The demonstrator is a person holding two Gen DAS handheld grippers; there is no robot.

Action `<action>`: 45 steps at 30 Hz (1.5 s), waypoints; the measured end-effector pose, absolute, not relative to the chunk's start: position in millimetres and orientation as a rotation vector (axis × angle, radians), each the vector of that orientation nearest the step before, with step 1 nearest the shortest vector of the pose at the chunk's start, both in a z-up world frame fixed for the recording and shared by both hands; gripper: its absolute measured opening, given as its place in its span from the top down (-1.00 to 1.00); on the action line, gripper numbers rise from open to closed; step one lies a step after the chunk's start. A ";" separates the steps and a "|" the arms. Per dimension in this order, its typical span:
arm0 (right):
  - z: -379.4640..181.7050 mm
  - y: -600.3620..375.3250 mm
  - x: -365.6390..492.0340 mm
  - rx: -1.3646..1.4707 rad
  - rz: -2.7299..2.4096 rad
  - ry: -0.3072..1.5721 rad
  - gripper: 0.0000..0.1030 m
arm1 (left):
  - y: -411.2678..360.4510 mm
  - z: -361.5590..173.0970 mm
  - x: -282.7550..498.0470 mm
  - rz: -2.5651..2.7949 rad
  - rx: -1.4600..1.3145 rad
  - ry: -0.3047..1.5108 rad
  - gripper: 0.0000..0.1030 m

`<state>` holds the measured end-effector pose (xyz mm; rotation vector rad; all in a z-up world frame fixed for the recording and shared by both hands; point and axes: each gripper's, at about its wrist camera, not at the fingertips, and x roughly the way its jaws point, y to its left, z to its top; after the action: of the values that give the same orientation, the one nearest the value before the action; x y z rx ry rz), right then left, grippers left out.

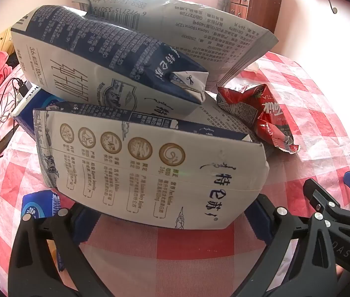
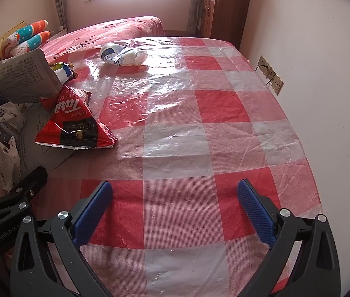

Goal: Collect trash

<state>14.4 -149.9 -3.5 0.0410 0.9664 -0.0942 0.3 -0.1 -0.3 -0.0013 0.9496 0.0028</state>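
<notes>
Pile of flattened white-and-navy milk cartons point(image 1: 150, 168) filled the centre of the left wrist view. Nearest carton printed with Chinese characters "特仑苏", a row of five round brown icons and small columns of text. The one above it carried dense white text on navy and "3.6". Topmost carton point(image 1: 187, 27) showed a barcode, digits partly readable as "6 972715 33073", print upside down. All cardboard, creased, squashed out of square.

Crumpled red foil snack packet point(image 2: 75, 123) lay at centre left of the right wrist view, touching the carton pile; lettering read "INSTANT" and "MILK TE", brand word in white script not fully legible. Crushed white plastic bottle with blue label point(image 2: 122, 54) sat in the upper middle, well apart from the pile.

Surface point(image 2: 199, 148) covered in glossy, wrinkled red-and-white checked plastic sheeting.

Left gripper point(image 1: 172, 220) stood spread wide, blue ribbed pads either side of the nearest carton's lower edge, contact not clear. Right gripper point(image 2: 175, 212) stood spread wide above bare sheeting, holding nothing.
</notes>
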 end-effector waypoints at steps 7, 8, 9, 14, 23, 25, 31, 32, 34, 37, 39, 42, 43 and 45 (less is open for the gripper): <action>-2.0 -148.5 12.1 0.040 -0.094 0.961 -0.93 | 0.0 0.0 -0.1 0.002 -0.003 0.943 -0.93; -1.7 -148.2 11.6 0.040 -0.094 0.961 -0.93 | 0.0 -0.1 0.0 0.002 -0.003 0.944 -0.93; -1.4 -148.0 10.9 0.040 -0.092 0.961 -0.93 | 0.1 -0.1 0.1 0.002 -0.003 0.944 -0.93; -1.2 -147.7 8.4 0.035 -0.079 0.964 -0.93 | -1.2 0.1 -3.7 0.009 -0.002 0.944 -0.92; 5.7 -155.9 -23.8 0.099 -0.055 0.923 -0.92 | 19.4 3.6 -41.5 -0.056 -0.049 0.943 -0.92; 10.9 -158.9 -34.2 0.118 -0.046 0.888 -0.92 | 16.5 6.0 -60.2 -0.064 -0.044 0.945 -0.92; 25.0 -155.3 -73.0 0.134 -0.019 0.823 -0.92 | 25.2 20.2 -103.1 -0.091 -0.049 0.904 -0.92; 27.5 -155.3 -79.1 0.129 -0.020 0.814 -0.92 | 25.3 23.4 -105.2 -0.094 -0.047 0.899 -0.92; 36.4 -151.6 -94.1 0.118 -0.027 0.785 -0.92 | 31.5 32.8 -120.7 -0.099 -0.044 0.879 -0.92; 50.6 -145.8 -114.9 0.108 -0.024 0.727 -0.92 | 35.0 45.1 -127.3 -0.094 -0.041 0.848 -0.92; 59.7 -140.7 -127.4 0.090 -0.014 0.683 -0.92 | 41.9 54.7 -134.5 -0.080 -0.035 0.832 -0.92; 73.3 -131.3 -142.1 0.064 -0.002 0.639 -0.92 | 52.1 68.2 -143.4 -0.059 -0.036 0.799 -0.92; 76.8 -128.8 -146.1 0.060 0.003 0.630 -0.92 | 54.1 73.7 -147.7 -0.049 -0.028 0.781 -0.92; 85.0 -124.9 -153.9 0.057 0.014 0.612 -0.92 | 60.6 80.8 -154.4 -0.030 -0.017 0.764 -0.92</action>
<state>-153.9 -124.9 85.0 0.0573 0.6121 0.0141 -154.4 60.6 80.8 -0.0167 0.7640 -0.0295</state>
